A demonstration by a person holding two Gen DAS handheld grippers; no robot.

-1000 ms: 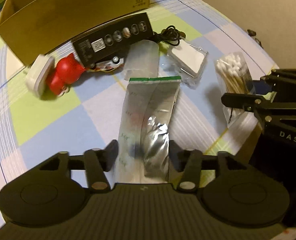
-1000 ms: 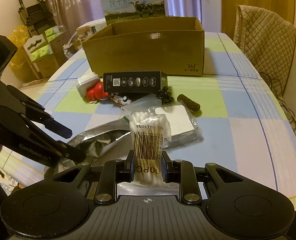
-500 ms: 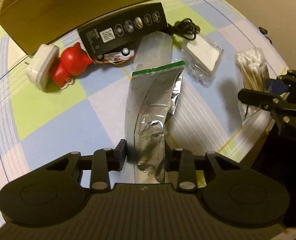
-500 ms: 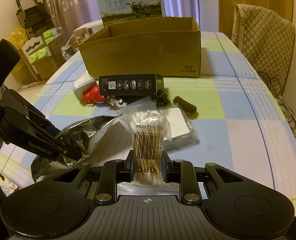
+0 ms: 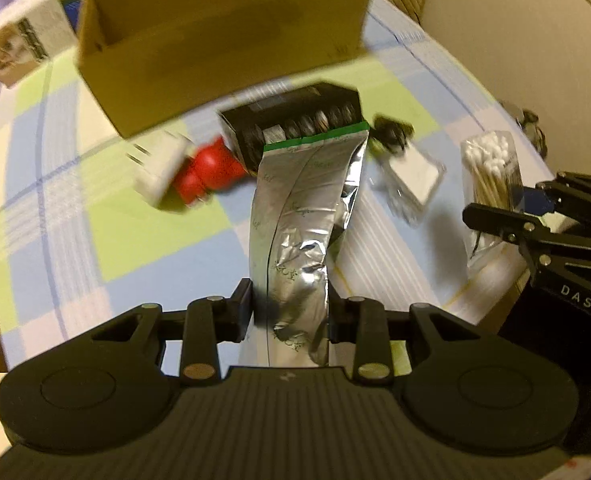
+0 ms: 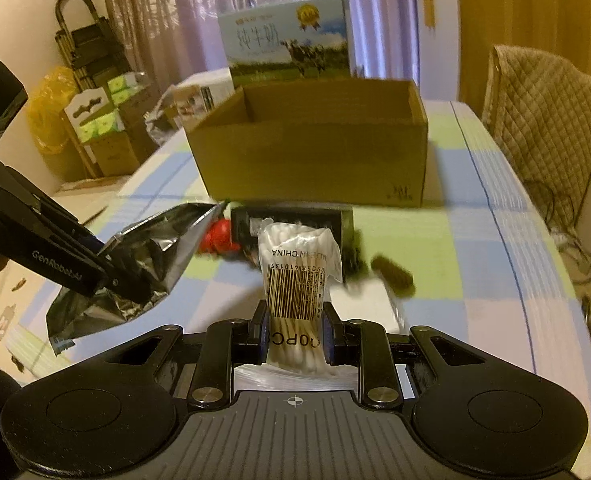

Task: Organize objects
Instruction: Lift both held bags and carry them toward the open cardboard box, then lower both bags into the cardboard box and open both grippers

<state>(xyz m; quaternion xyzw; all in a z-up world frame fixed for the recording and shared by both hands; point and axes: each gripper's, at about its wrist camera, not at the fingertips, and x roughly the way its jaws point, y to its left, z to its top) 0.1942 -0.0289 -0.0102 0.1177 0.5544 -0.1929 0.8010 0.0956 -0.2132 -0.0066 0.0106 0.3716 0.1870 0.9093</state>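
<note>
Obscured and blurred items

Red toy (image 5: 207,176) and white block (image 5: 157,168): motion-blurred. Black box (image 6: 295,220): partly hidden behind swab packet (image 6: 299,276). Print on cardboard box (image 6: 401,192): unreadable.

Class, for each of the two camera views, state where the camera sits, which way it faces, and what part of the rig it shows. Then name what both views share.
Left wrist view: sits on the left hand-held gripper, looking forward and down over the checked table; its fingers clamp a silver foil bag.
Right wrist view: sits on the right hand-held gripper, looking level across the table toward the curtains; its fingers clamp a cotton swab pack.
Shared: cardboard box, black box, red toy, and each other's gripper.
</note>
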